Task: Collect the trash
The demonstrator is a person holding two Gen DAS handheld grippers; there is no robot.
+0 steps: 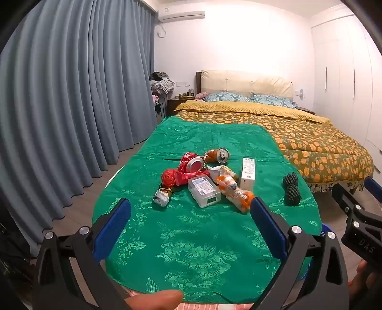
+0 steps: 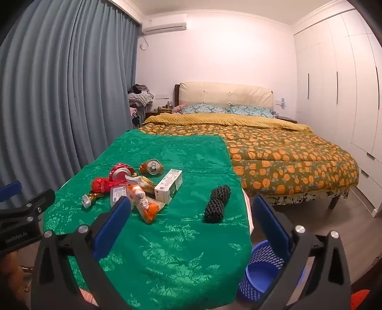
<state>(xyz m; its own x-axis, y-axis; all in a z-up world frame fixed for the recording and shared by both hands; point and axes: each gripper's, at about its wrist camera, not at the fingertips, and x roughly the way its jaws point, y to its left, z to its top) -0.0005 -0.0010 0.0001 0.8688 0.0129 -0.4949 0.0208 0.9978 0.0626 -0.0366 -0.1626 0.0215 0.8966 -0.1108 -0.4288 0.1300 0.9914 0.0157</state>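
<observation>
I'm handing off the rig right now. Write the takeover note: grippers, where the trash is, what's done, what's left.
Left hand-held gripper: open, empty, held short of the pile.
Right hand-held gripper: open, empty.
Trash on the green tablecloth: red wrapper, two cans, clear plastic box, orange wrapper, white carton; black mesh piece lies apart, right.
Blue basket: on the floor, right of the table, looks empty.
Done: nothing visibly collected.
Left: everything.

Blue-grey pleated curtains [image 2: 59,95] along the left wall, white air conditioner [image 2: 164,23] high on the back wall, bed [image 2: 274,152] with orange-patterned quilt and cream headboard [image 2: 224,94], white wardrobe [image 2: 339,83] at right, grey wood floor [image 2: 346,209], warm indoor light
</observation>
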